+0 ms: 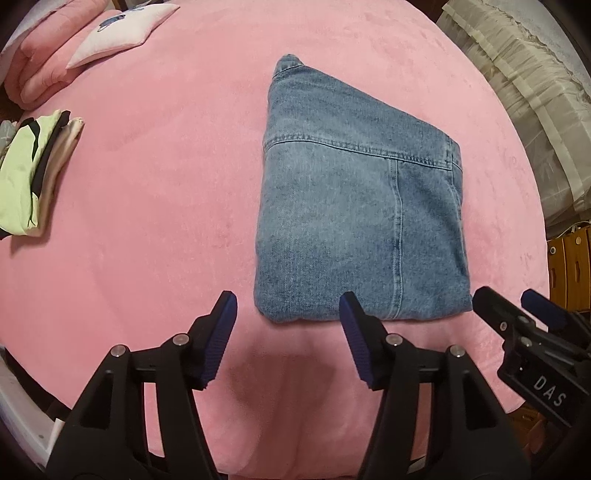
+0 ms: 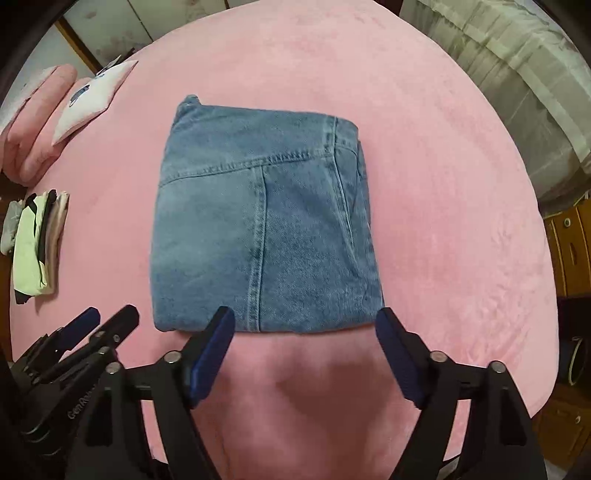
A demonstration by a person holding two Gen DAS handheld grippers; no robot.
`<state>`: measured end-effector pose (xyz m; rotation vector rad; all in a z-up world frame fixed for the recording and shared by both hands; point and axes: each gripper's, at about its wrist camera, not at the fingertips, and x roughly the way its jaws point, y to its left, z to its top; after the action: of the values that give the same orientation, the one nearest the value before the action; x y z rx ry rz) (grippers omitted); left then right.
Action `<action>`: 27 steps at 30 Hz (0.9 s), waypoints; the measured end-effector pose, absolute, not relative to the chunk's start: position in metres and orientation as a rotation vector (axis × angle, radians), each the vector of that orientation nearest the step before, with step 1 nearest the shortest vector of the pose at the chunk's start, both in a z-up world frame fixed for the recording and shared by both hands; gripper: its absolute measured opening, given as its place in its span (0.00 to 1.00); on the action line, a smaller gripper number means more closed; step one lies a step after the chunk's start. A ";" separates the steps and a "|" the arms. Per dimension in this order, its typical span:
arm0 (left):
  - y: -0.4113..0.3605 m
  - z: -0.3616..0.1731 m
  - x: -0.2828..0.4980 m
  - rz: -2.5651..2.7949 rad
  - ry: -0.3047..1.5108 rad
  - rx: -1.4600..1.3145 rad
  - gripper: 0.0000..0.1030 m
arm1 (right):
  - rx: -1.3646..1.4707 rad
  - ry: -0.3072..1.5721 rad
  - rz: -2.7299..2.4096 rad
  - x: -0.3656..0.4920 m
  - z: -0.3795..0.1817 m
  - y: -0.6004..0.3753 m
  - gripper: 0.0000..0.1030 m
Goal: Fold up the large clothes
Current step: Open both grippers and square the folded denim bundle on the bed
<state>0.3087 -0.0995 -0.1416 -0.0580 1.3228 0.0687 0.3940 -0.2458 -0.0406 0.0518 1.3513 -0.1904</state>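
A folded blue denim garment [image 1: 354,206] [image 2: 258,236] lies flat on the pink plush bed cover [image 1: 147,166] [image 2: 443,221], as a compact rectangle with one corner sticking out at the far end. My left gripper [image 1: 287,297] hangs above the bundle's near left edge, open, with nothing between its blue pads. My right gripper [image 2: 304,315] is above the near right edge, open wide and empty. Each gripper shows in the other's view: the right gripper [image 1: 506,299] at the right, the left gripper [image 2: 110,314] at the lower left. Neither touches the denim.
A stack of folded clothes [image 1: 29,173] [image 2: 35,243] with a pale green top sits at the bed's left edge. A folded pink blanket [image 1: 40,62] and a pillow [image 1: 122,33] lie far left. Pale curtains [image 1: 524,96] and wooden drawers [image 1: 569,266] stand to the right.
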 end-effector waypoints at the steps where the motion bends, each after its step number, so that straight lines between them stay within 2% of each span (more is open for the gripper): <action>1: -0.099 -0.141 0.310 0.067 1.325 -0.060 0.54 | 0.043 1.350 -0.189 0.397 -0.039 -0.243 0.79; 8: -0.100 -0.139 0.321 0.069 1.342 -0.078 0.55 | 0.042 1.359 -0.175 0.412 -0.033 -0.237 0.84; 10: -0.101 -0.141 0.325 0.066 1.344 -0.081 0.69 | 0.058 1.366 -0.175 0.415 -0.037 -0.238 0.86; 13: -0.101 -0.145 0.331 0.075 1.344 -0.085 0.76 | 0.050 1.370 -0.182 0.422 -0.041 -0.239 0.86; 27: -0.097 -0.179 0.362 0.057 1.439 -0.142 0.77 | 0.035 1.390 -0.227 0.456 -0.070 -0.260 0.88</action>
<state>0.3620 -0.0965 -0.1792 -0.1418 1.4393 0.0573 0.4557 -0.2603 -0.0697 0.0351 1.3900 -0.2267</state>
